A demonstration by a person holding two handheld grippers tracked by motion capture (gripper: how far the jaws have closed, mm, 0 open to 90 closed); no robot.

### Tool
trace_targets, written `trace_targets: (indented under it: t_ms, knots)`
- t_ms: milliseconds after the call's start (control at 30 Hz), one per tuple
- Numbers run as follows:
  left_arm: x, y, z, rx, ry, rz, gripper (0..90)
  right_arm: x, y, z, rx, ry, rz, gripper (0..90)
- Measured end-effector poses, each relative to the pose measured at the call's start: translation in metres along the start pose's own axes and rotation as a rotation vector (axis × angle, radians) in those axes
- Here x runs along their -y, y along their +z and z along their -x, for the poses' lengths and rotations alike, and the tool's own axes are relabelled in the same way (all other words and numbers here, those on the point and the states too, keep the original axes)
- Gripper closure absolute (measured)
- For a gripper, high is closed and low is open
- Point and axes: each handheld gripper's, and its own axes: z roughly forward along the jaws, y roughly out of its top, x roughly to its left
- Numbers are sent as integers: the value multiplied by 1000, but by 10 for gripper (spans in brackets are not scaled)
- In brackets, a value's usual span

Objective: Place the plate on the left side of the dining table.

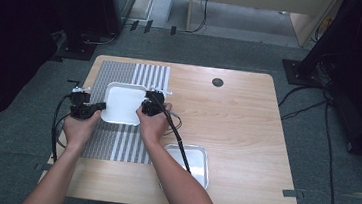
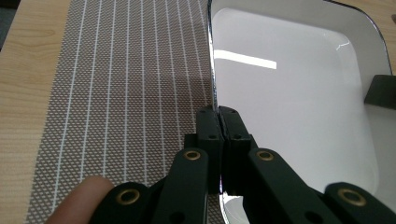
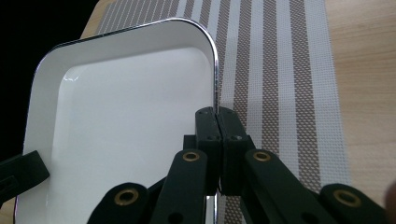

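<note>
Bare tabletop [image 1: 247,118] right of the mat (second tray [image 1: 198,159] nearer) leaves passing room.

A lab-like recording room: wooden table [image 1: 246,138] on grey carpet [image 1: 11,126], floor cables [image 1: 330,146], dark equipment stands [image 1: 325,45].

White tray [image 1: 122,104] w/ thin dark-metal rim and rounded corners sat on the striped mat [image 1: 114,143] at the bench's [image 1: 237,122] left half, roughly square, open side up, nothing inside, gloss catching a light streak in the left gripper view. It was pinched at 2 opposite rims: left gripper [image 1: 99,106] clamped on its left edge, right gripper [image 1: 144,109] on its right edge, fingers [image 2: 209,126] closed across the rim in both gripper views. Can't tell if it rested flat or was lifted off the mat. A 2nd, similar tray [image 1: 203,157] lay near the bench's front edge, right of the mat, partly behind the right forearm.
</note>
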Motion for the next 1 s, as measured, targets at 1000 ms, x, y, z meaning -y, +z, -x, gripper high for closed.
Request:
trace_targets:
  t_ms: [1000]
  knots:
    - [-15,40,-26,-46,-10,-82,876,-11,52,-11,73,-16,-63,892]
